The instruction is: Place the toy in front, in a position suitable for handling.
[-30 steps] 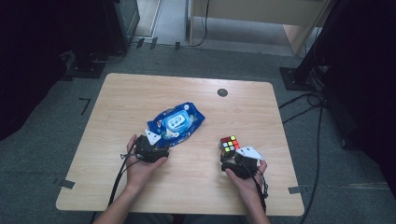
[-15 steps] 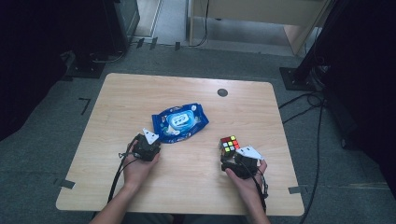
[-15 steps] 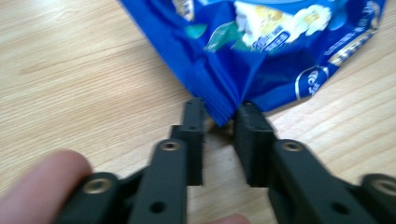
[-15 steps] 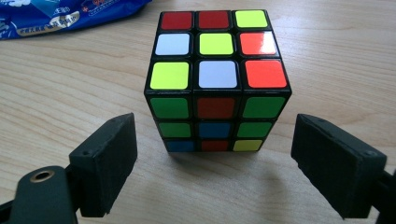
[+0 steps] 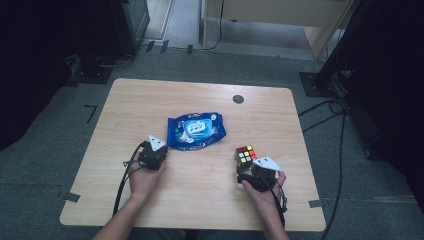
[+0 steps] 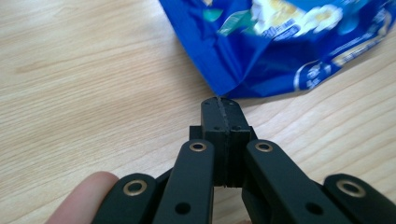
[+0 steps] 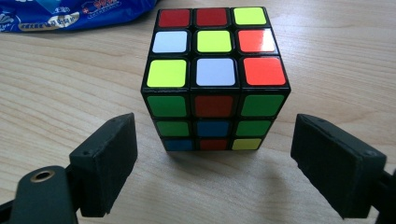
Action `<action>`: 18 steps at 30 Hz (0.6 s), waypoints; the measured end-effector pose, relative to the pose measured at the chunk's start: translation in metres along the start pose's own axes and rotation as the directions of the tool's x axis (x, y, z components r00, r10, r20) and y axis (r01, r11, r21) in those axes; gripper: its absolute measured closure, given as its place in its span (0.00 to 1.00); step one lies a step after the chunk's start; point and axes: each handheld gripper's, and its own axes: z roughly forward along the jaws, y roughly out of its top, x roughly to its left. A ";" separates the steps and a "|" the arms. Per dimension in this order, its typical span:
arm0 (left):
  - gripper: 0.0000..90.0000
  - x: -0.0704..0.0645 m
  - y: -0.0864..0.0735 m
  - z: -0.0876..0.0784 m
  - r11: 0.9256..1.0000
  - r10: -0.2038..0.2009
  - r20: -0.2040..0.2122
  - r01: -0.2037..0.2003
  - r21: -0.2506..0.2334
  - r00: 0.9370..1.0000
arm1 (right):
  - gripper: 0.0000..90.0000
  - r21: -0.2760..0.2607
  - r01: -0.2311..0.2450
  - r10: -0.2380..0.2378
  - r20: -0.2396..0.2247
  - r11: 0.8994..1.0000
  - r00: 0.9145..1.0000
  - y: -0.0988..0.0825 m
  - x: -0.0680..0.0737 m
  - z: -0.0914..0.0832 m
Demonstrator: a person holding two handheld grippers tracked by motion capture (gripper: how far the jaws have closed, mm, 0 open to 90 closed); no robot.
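Right gripper view: open right hand-held gripper [image 7: 212, 172] faces cube [image 7: 215, 79]; blue packet [image 7: 70, 14] behind.

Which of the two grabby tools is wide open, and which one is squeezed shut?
The right tool is wide open, its jaws standing apart in front of the colourful cube. The left tool is shut tight, just short of the blue packet's corner.

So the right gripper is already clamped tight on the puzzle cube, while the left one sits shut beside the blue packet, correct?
Not quite. The right gripper is open: in the right gripper view its jaws stand apart on either side of the puzzle cube, touching nothing. The rest holds: the left gripper is shut, its tip just short of the blue packet.
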 end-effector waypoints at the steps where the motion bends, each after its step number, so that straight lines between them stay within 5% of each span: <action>1: 1.00 -0.001 0.001 -0.001 1.000 -0.005 0.000 0.005 -0.007 1.000 | 0.16 0.000 0.000 0.000 0.000 1.000 1.000 0.000 0.000 0.000; 2: 0.80 -0.004 0.002 0.000 1.000 -0.015 -0.016 0.015 -0.002 1.000 | 0.16 -0.001 -0.001 0.001 -0.002 1.000 1.000 0.000 0.000 0.000; 3: 0.72 -0.005 0.002 0.001 1.000 -0.014 -0.037 0.014 -0.003 0.999 | 0.16 -0.001 -0.001 0.001 -0.001 1.000 1.000 0.000 0.000 0.000; 6: 0.63 -0.003 0.003 0.003 0.999 -0.040 -0.048 0.039 -0.010 0.998 | 0.16 -0.001 0.000 0.000 -0.002 1.000 1.000 0.000 0.000 0.000; 13: 0.63 -0.007 0.014 0.009 1.000 0.000 -0.028 0.000 0.009 1.000 | 0.16 0.001 0.000 0.000 0.000 1.000 1.000 0.000 0.000 0.000; 18: 0.68 -0.011 0.021 0.017 0.998 0.058 -0.051 -0.057 0.011 0.997 | 0.16 0.001 0.005 -0.005 -0.002 1.000 1.000 0.000 0.000 0.001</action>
